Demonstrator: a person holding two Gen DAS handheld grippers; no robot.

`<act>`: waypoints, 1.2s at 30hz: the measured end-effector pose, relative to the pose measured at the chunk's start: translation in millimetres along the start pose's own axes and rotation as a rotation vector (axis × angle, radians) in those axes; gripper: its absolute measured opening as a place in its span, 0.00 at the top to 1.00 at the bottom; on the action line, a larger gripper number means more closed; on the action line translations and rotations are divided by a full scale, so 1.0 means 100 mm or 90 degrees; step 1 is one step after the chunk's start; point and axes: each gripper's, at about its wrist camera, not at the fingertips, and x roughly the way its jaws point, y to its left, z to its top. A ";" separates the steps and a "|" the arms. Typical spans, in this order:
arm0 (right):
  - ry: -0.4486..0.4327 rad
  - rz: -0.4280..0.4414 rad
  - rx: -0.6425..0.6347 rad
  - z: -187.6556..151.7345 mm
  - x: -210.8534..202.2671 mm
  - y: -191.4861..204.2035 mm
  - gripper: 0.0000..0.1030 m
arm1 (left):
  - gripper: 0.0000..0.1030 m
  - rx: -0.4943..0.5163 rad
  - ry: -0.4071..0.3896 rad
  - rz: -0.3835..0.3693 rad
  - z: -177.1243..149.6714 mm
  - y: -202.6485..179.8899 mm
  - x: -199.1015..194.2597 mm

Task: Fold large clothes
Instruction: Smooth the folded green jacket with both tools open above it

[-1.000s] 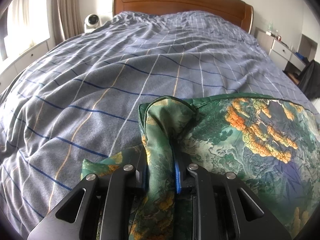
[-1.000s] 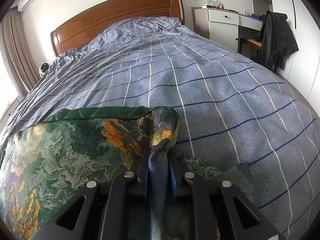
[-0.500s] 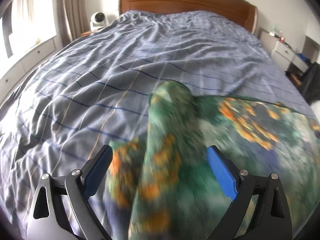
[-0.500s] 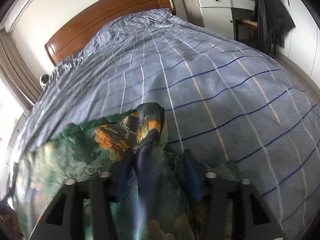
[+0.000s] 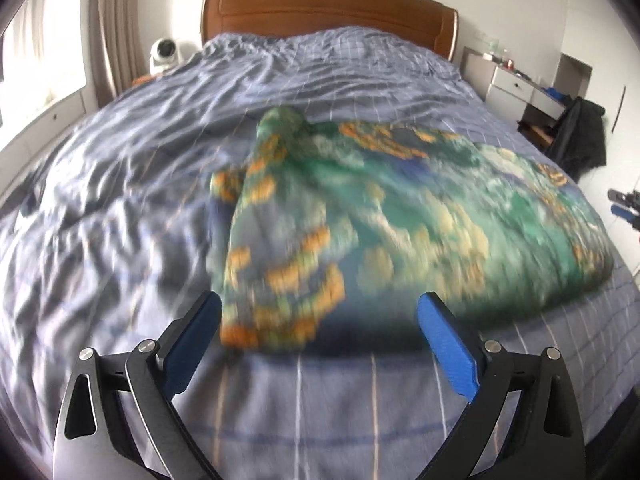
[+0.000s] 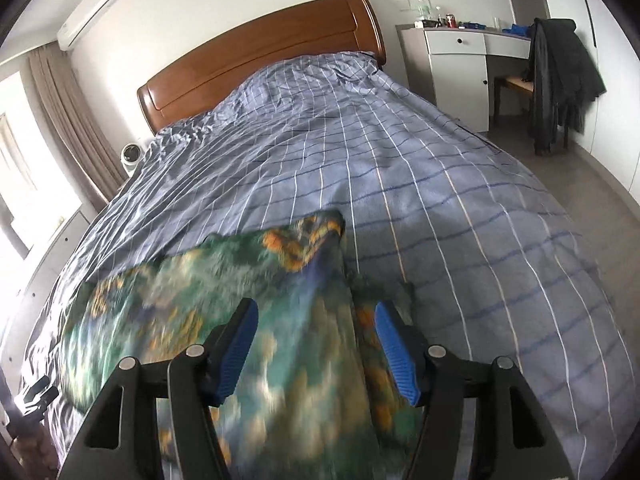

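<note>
A green garment with an orange and blue landscape print (image 5: 384,216) lies folded over on the blue checked bed cover (image 5: 120,168). The left gripper (image 5: 318,308) hovers above the garment's near edge; its jaws are opening, wide apart, and its blue pads (image 5: 448,344) touch nothing. In the right wrist view the same garment (image 6: 192,304) spreads to the left, blurred. The right gripper (image 6: 316,316) is above the garment's right edge. Its jaws are opening, with cloth seen between them but apart from the pads (image 6: 394,356).
A wooden headboard (image 6: 256,60) closes the far end of the bed. A white desk (image 6: 456,64) and a chair draped with a dark jacket (image 6: 560,76) stand to the right. A small white device (image 5: 164,54), curtains and a window are on the left.
Both grippers were shut on bunched corners of the garment, then let go and opened. Both pulled back and up, and the garment now lies loose on the bed.
</note>
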 end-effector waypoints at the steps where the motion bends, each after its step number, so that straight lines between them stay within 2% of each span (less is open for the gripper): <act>1: 0.000 0.000 0.001 -0.05 -0.04 -0.02 0.39 | 0.04 -0.009 0.009 -0.005 -0.06 0.00 -0.01; 6: 0.009 -0.003 -0.006 -0.43 -0.26 -0.03 0.39 | 0.04 -0.024 0.033 -0.010 -0.24 0.00 -0.05; 9: 0.016 -0.011 -0.033 -0.62 -0.35 0.05 0.33 | 0.04 -0.016 0.041 -0.009 -0.31 -0.05 -0.08; 19: 0.033 -0.002 -0.089 -0.97 -0.46 0.30 0.31 | 0.04 0.051 0.046 -0.046 -0.26 -0.43 -0.16; 22: 0.034 0.006 -0.095 -1.01 -0.46 0.37 0.31 | 0.04 0.062 0.047 -0.081 -0.15 -0.56 -0.17; 31: -0.009 0.037 -0.092 -1.11 -0.72 0.46 0.31 | 0.04 0.192 0.062 -0.154 0.49 -1.22 0.16; 33: -0.008 0.039 -0.101 -1.13 -0.75 0.46 0.30 | 0.04 0.217 0.078 -0.160 0.68 -1.37 0.36; 36: -0.007 0.040 -0.117 -1.17 -0.80 0.47 0.30 | 0.04 0.220 0.094 -0.136 0.99 -1.50 0.70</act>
